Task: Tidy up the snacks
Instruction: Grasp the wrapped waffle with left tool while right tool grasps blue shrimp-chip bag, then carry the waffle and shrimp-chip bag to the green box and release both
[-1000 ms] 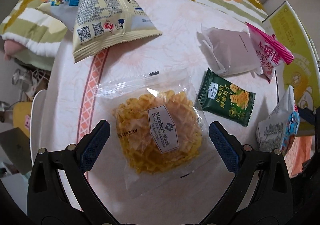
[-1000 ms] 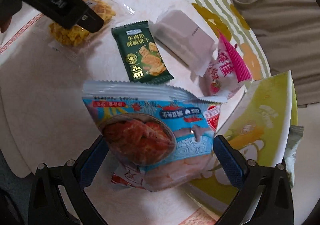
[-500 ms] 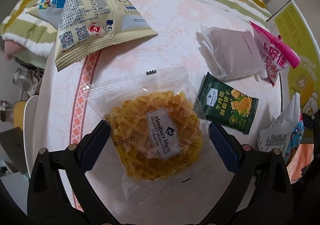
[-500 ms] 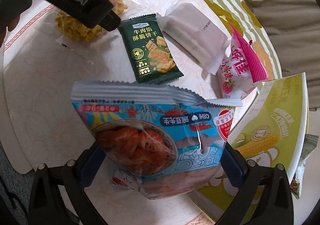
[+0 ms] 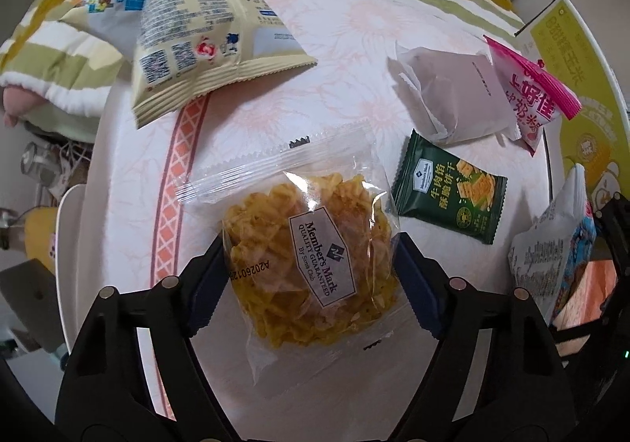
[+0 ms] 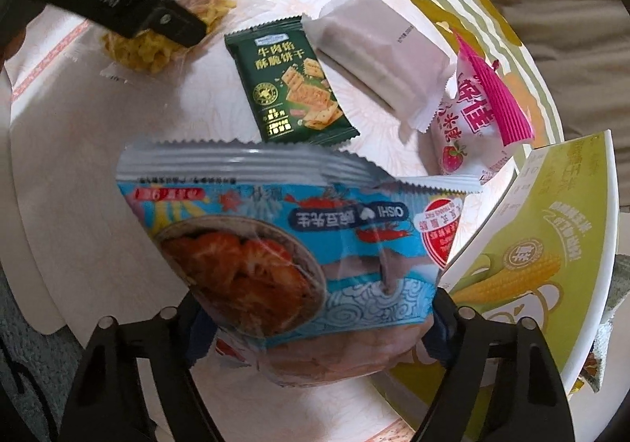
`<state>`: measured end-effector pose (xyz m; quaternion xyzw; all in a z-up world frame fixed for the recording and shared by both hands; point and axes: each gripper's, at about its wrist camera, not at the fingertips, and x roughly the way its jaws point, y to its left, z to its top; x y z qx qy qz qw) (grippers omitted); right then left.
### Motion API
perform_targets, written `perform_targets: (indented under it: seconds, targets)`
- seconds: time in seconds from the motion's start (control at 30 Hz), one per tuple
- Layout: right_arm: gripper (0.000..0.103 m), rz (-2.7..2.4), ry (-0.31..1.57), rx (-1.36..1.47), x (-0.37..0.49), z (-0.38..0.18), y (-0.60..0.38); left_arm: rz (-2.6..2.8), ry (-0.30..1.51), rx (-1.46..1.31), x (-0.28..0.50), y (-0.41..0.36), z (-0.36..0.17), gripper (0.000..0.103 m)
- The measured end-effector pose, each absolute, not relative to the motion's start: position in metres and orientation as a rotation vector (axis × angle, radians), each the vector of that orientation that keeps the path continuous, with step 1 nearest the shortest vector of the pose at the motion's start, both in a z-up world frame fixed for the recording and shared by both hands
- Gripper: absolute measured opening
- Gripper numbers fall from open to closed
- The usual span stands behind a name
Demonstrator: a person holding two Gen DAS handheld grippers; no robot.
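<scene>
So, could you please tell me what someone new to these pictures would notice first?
Probably the two snacks caught between closing jaws: the left gripper straddles a clear packet of yellow lattice crisps in the middle of the table, while the right gripper closes on a blue Oishi bag nearer the table's edge. Next, the dark green cracker packet lying flat between them, beside a frosted white pouch and a pink strawberry packet.

Left hand-held gripper (image 5: pixel 309 276) and right hand-held gripper (image 6: pixel 315 318), both downward, jaws closing.
</scene>
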<state>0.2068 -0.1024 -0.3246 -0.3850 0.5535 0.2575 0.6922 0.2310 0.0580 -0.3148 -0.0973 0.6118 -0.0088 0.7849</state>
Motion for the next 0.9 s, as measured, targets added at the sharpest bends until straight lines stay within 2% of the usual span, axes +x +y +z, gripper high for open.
perform_targets:
  seconds: [0.3,0.53,0.9]
  targets:
    - [0.063,0.561,1.226,-0.706,0.219,-0.311,-0.106,-0.042,1.290,-0.237,0.214,0.073,-0.298,0.076]
    - [0.063,0.531,1.190,-0.536,0.217,-0.271,-0.107,-0.113,1.223,-0.228,0.208,0.079,-0.259,0.076]
    - [0.063,0.411,1.071,-0.254,0.216,-0.170,-0.134,-0.320,1.049,-0.148,0.233,0.056,-0.160,0.076]
